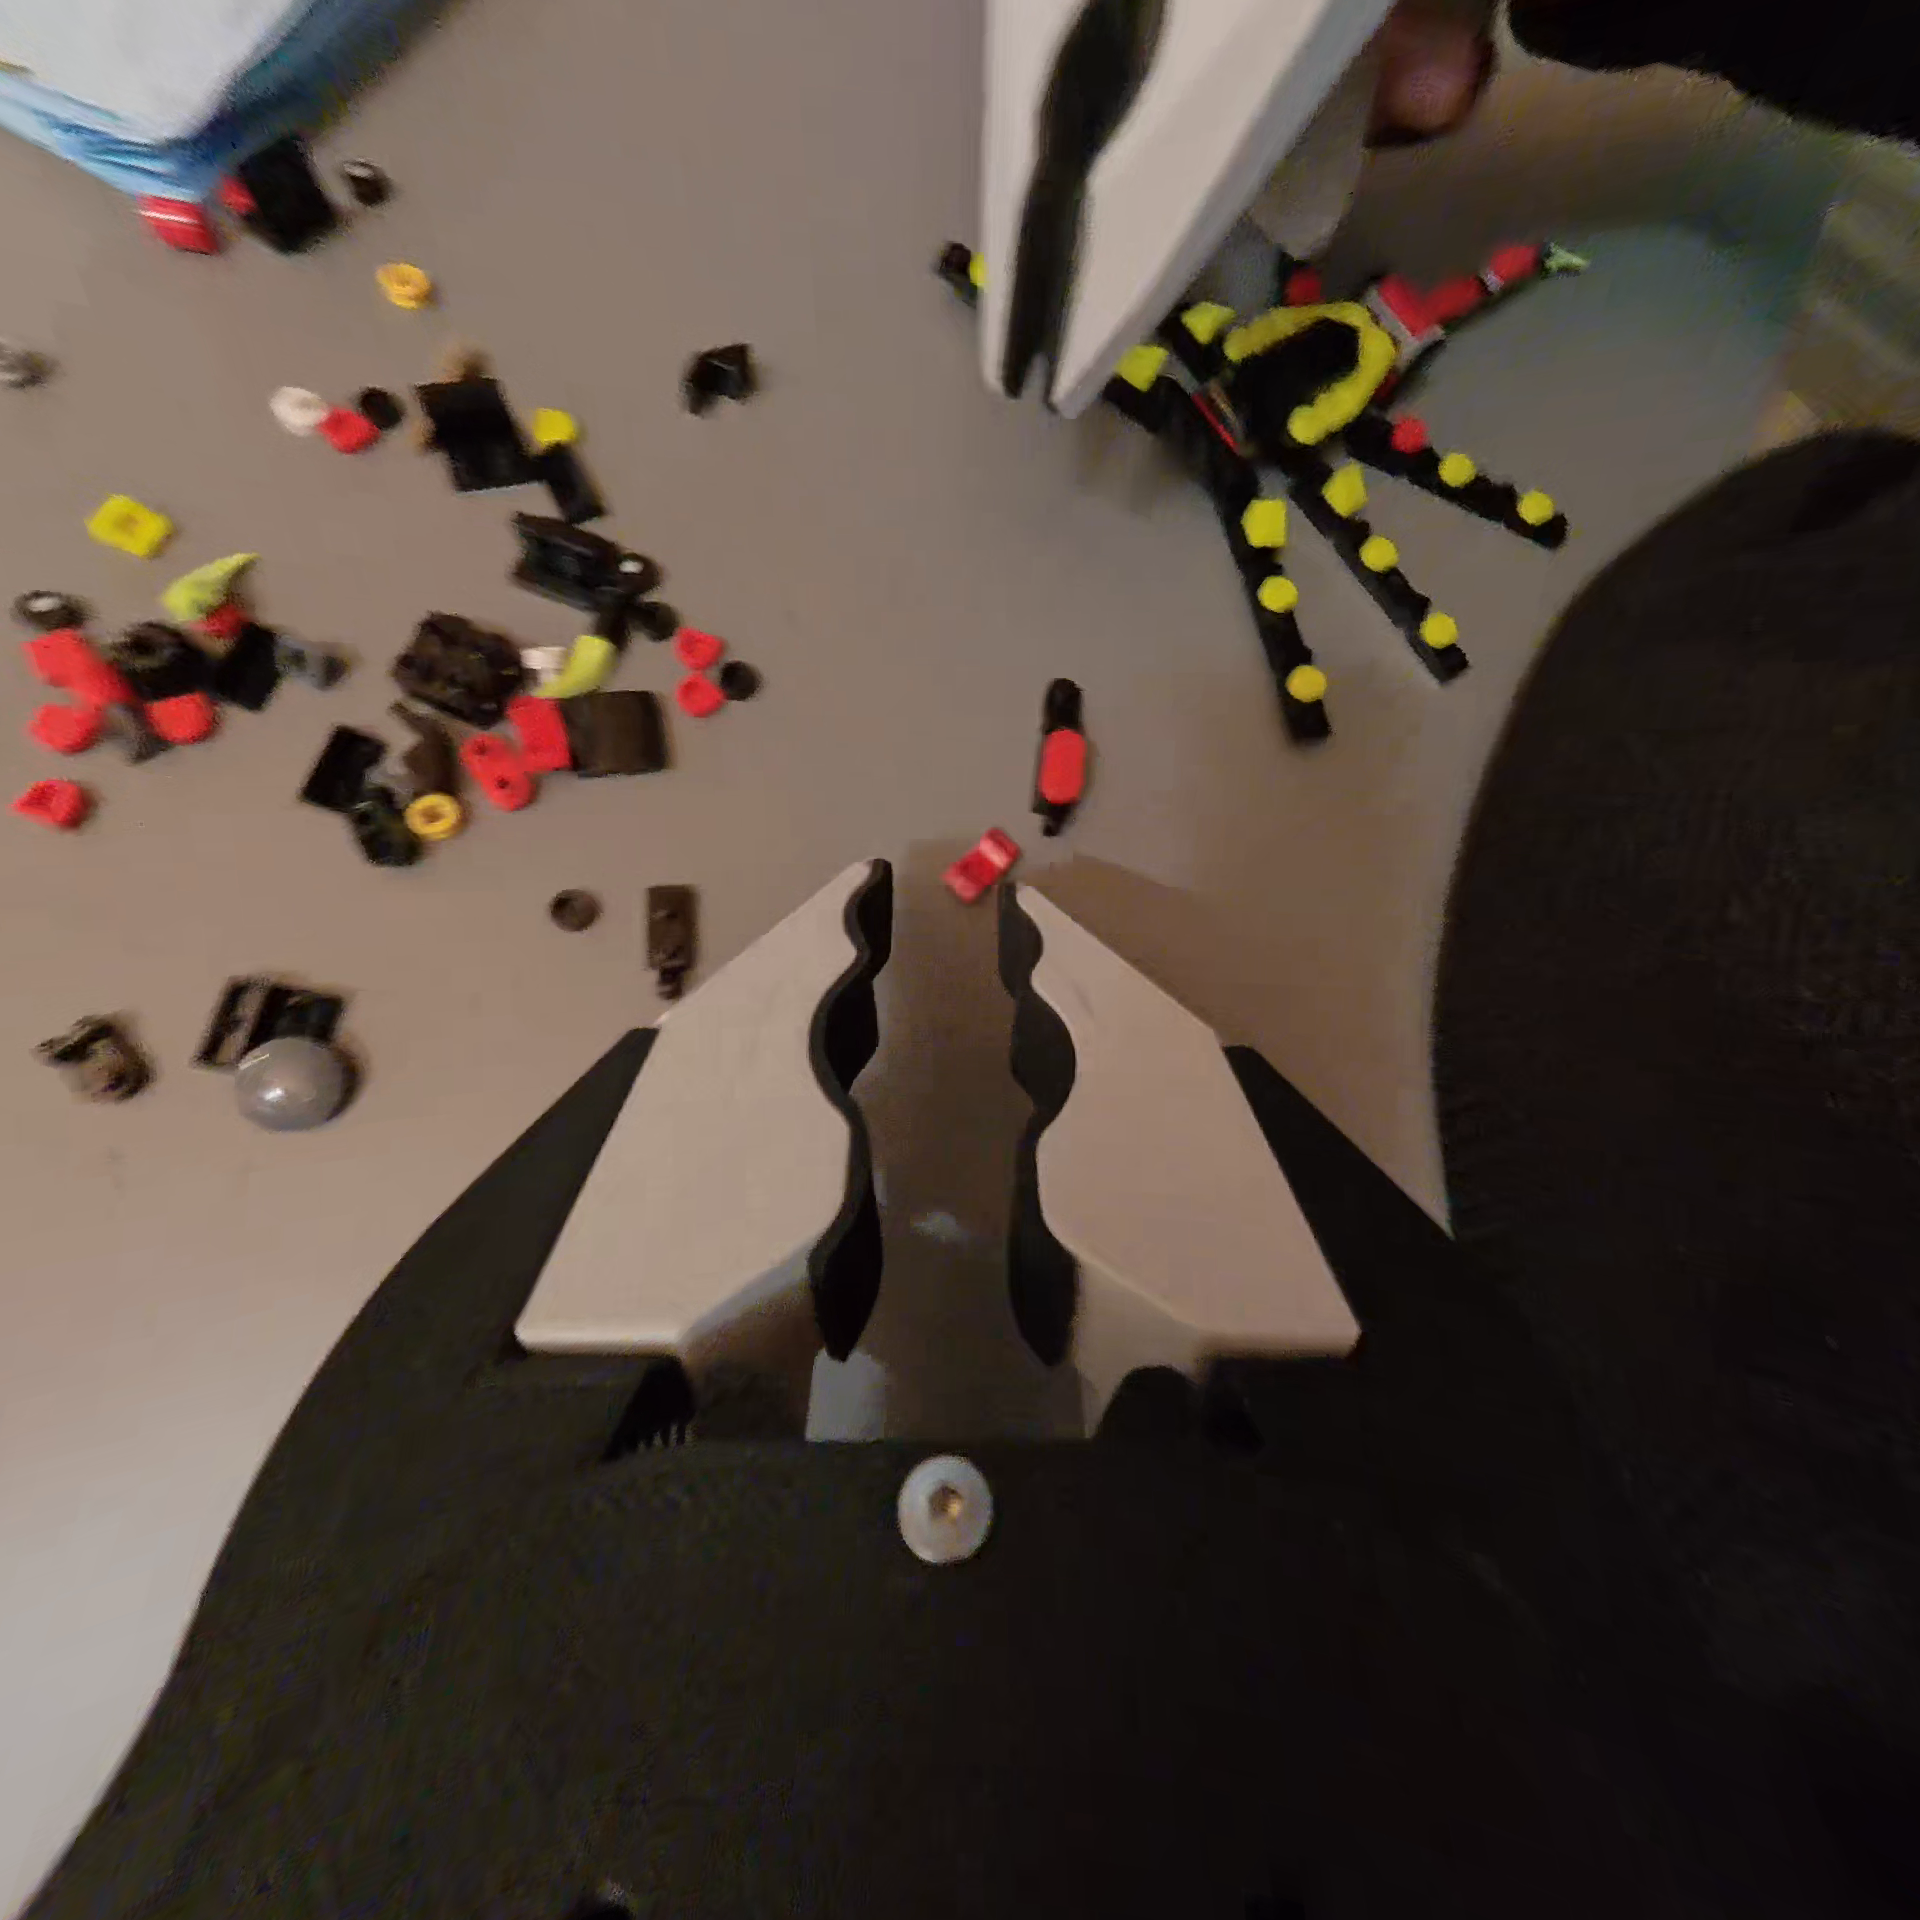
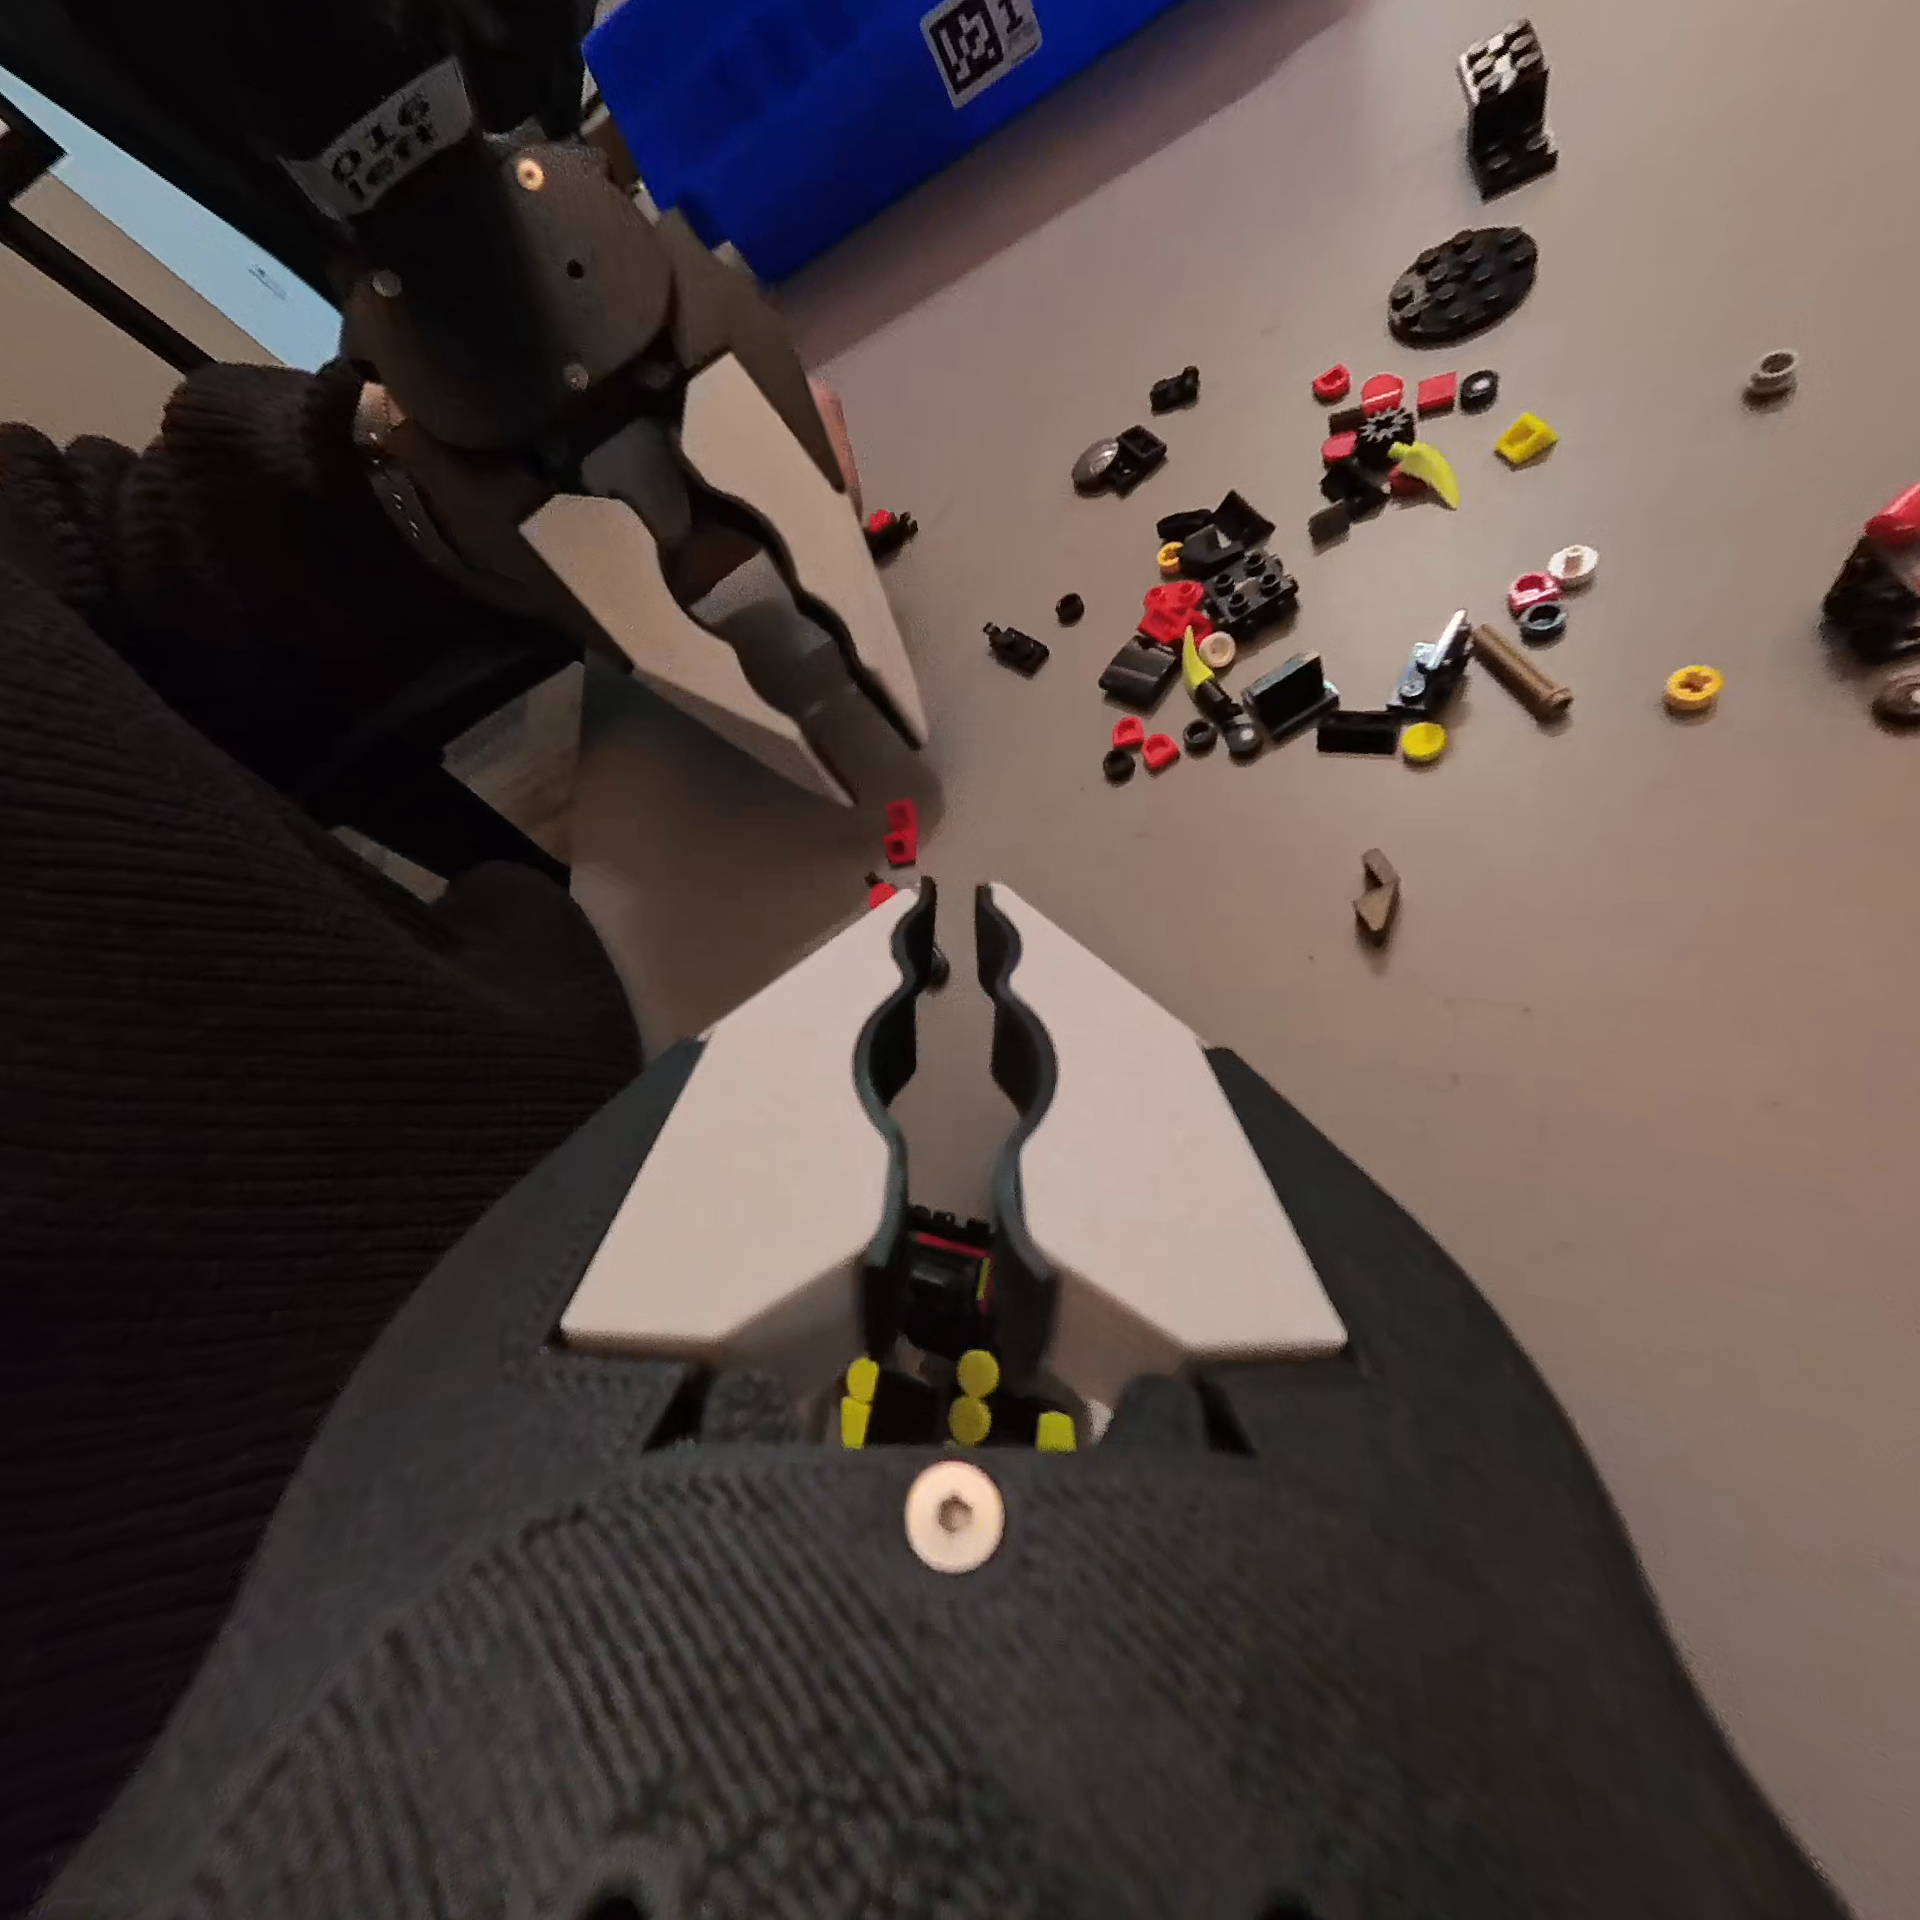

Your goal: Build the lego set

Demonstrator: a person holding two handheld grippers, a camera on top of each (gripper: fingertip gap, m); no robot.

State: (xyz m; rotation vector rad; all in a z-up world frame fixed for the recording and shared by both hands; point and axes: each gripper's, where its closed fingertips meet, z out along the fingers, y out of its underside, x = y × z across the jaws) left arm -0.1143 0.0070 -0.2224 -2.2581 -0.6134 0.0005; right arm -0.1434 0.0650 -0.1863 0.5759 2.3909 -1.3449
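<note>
A black and yellow spider model [image 1: 1299,416] lies on the grey table [image 1: 852,540], its legs spread toward me. My right gripper [image 1: 1039,390] stands at its left edge with only a narrow gap between the tips. In the right wrist view the model [image 2: 935,1299] shows under the finger bases of the right gripper [image 2: 953,896], with nothing between the tips. My left gripper [image 1: 945,883] is open and empty. A small red brick [image 1: 982,862] lies just past its tips. The left gripper [image 2: 888,771] and the red brick [image 2: 902,831] also show in the right wrist view.
A black and red piece [image 1: 1060,753] lies beyond the red brick. Several loose black, red and yellow pieces [image 1: 488,665] are scattered to the left, with a grey dome [image 1: 293,1081]. A blue box [image 2: 831,114] and a black round plate [image 2: 1460,283] sit farther back. A dark sleeve [image 1: 1714,935] fills the right side. Left tips to right tips: about 8 cm. The grey dome [image 1: 293,1081] lies around 11 cm away from my left fingertips. The right camera catches it too, in the right wrist view [image 2: 1095,457].
</note>
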